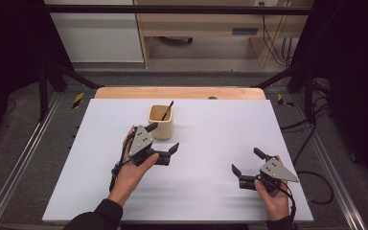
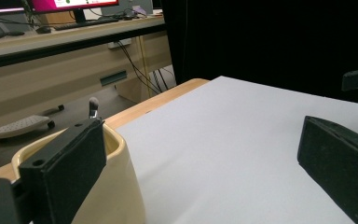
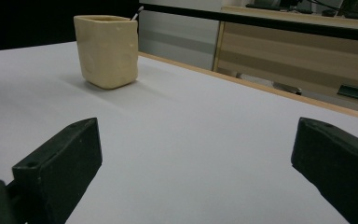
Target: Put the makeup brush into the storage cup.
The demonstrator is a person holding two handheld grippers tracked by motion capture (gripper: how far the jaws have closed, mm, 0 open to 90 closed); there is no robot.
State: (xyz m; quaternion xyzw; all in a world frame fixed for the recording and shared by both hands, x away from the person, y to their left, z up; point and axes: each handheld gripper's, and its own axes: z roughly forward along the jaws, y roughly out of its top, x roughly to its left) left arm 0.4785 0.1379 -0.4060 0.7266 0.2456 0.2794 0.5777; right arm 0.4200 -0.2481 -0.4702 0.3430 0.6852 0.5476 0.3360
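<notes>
Two grippers are being held low over the white table (image 1: 211,191), each with its jaws spread wide and nothing between them. The left gripper (image 1: 164,140) is being kept just beside the cream cup (image 1: 161,122), on the cup's near side; its far jaw is being pressed close against the cup's lower right corner, though contact cannot be told from above. In the left gripper view, the left-hand jaw is being shown right in front of the cup (image 2: 102,186), overlapping its rim, while the other jaw is hanging over bare table (image 2: 223,140). The left hand (image 1: 133,171) is being wrapped around the gripper's body from below, with a dark sleeve (image 1: 96,218) trailing to the bottom edge.

A thin black stick (image 1: 166,110) is being leaned inside the cup, its tip slanting up and to the right past the rim; in the left gripper view its pale end (image 2: 93,103) is being seen just above the rim.

The right gripper (image 1: 247,162) is being held well apart from the cup, toward the table's near right corner, by the right hand (image 1: 274,199). In the right gripper view, the cup (image 3: 107,51) is being seen standing upright far ahead and to the left, beyond the jaws.
</notes>
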